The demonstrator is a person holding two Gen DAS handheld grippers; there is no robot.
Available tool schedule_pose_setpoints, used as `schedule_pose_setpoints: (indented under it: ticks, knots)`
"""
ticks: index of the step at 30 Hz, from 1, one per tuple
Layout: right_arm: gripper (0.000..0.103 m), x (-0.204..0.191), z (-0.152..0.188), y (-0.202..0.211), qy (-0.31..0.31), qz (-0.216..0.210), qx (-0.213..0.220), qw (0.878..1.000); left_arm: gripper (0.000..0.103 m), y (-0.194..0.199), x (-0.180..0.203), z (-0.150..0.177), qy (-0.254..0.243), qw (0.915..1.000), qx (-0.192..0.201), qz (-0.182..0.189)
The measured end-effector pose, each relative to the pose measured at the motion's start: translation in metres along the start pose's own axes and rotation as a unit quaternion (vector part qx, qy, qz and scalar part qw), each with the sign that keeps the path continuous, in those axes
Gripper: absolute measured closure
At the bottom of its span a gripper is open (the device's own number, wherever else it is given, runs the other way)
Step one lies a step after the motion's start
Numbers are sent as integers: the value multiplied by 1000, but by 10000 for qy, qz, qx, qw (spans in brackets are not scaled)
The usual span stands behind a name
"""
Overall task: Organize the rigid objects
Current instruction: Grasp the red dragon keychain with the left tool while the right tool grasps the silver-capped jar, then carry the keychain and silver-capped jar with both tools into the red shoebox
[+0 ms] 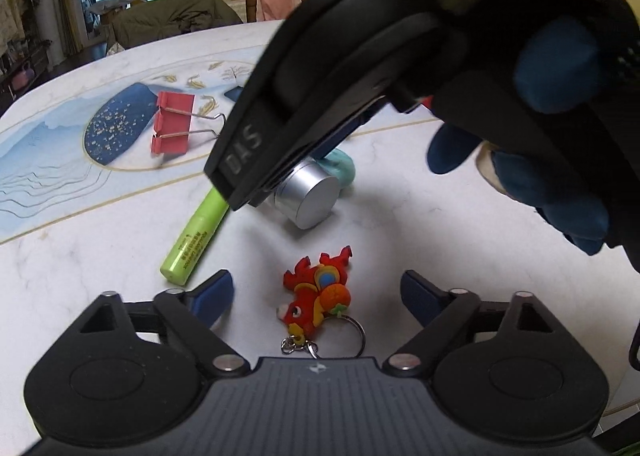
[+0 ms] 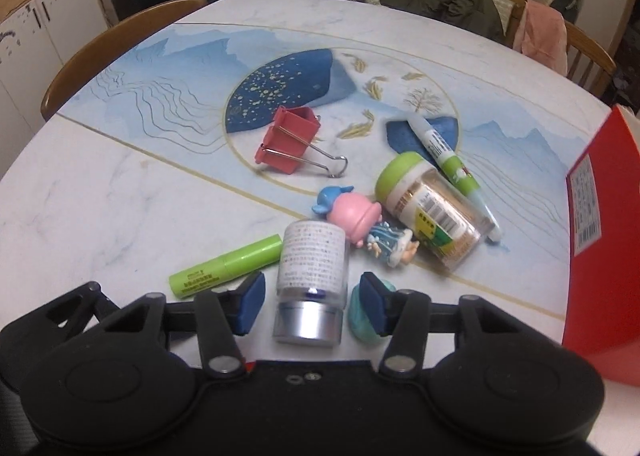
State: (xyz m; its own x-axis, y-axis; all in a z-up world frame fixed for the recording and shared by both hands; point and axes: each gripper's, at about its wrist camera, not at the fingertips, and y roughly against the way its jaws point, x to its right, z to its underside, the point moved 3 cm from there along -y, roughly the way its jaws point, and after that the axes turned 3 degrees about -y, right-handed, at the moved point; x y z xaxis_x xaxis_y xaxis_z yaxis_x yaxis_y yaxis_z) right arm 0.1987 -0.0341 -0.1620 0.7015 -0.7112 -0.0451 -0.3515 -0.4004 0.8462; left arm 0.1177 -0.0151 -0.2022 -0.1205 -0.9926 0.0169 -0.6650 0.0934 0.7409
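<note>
My left gripper (image 1: 316, 296) is open over the table, with a red fish keychain (image 1: 318, 296) lying between its fingers. My right gripper (image 2: 312, 300) is open around a clear bottle with a silver cap (image 2: 312, 280) that lies on the table; the pads do not touch it. The same bottle shows in the left wrist view (image 1: 310, 196), partly hidden under the right gripper's body. A green tube (image 2: 224, 266) lies to its left, also in the left wrist view (image 1: 196, 236). A teal lump (image 2: 362, 320) lies by my right finger.
On the table lie a red binder clip (image 2: 290, 146), a pink-and-blue toy figure (image 2: 360, 222), a green-lidded jar of toothpicks (image 2: 428, 210) and a white-green glue pen (image 2: 450, 160). A red box (image 2: 600, 240) stands at the right edge. Chairs ring the table.
</note>
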Motion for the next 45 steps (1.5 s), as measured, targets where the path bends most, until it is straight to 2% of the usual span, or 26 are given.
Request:
schedule_pose_setpoints:
  ticks: [9, 12, 13, 22, 30, 39, 45]
  knots:
    - [62, -8, -2, -4, 327, 217, -6, 9992, 60, 6, 3, -1, -86, 9997, 49, -227]
    - [62, -9, -1, -3, 345, 265, -3, 9991, 65, 6, 1, -1, 9, 9997, 29, -227]
    - [62, -9, -1, -3, 335, 268, -8, 9991, 70, 5, 0, -1, 34, 9997, 26, -240]
    - [63, 4, 1, 10, -76, 129, 74, 9999, 71, 3, -7, -8, 283, 9993, -108, -241]
    - [63, 23, 3, 52, -496, -45, 347, 9982, 71, 24, -12, -27, 552, 9981, -1, -257]
    - [63, 66, -1, 106, -871, -45, 731, 9935, 71, 45, -4, -71, 675, 9974, 166, -213]
    - [63, 102, 1, 133, -1060, 10, 937, 9899, 71, 55, 13, -108, 571, 9976, 329, -192]
